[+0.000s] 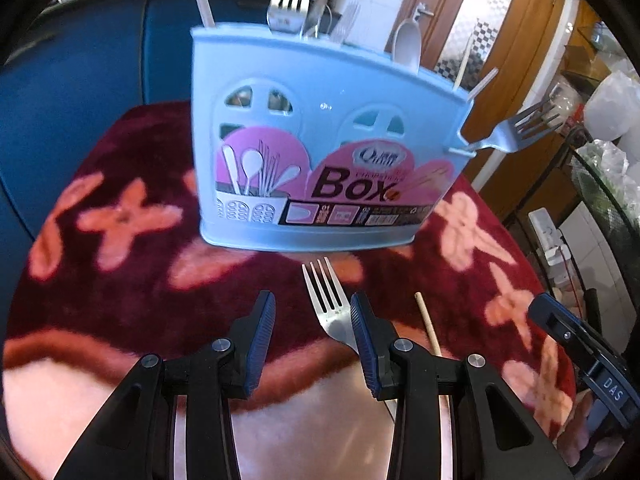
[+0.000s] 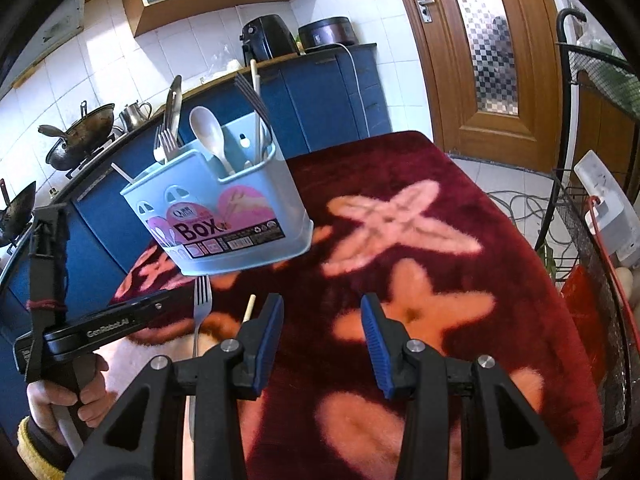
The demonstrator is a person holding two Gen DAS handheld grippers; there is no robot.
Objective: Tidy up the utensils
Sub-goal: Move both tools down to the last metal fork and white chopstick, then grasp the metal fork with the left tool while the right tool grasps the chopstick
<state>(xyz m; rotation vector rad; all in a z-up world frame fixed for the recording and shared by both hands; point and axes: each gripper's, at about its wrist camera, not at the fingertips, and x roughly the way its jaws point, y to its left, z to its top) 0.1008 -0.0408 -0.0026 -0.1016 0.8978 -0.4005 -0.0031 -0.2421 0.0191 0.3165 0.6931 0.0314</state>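
A pale blue utensil box (image 1: 320,136) (image 2: 224,208) stands on the red flowered cloth (image 1: 132,184). It holds forks, a white spoon (image 2: 208,128) and chopsticks. One fork (image 1: 516,128) juts out by its right end. In front of the box a steel fork (image 1: 326,300) (image 2: 200,308) lies flat on the cloth, with a wooden chopstick (image 1: 428,324) (image 2: 250,308) beside it. My left gripper (image 1: 313,320) hangs open just over the fork, whose tines lie between the fingers, close to the right one. My right gripper (image 2: 322,328) is open over bare cloth, to the right of the chopstick.
A blue kitchen counter behind the table carries woks (image 2: 80,132), a kettle, an air fryer (image 2: 268,38) and a rice cooker. A wooden door (image 2: 480,60) stands at the back right and a wire rack (image 2: 592,216) hugs the table's right edge. A hand (image 2: 64,396) holds the left gripper's handle.
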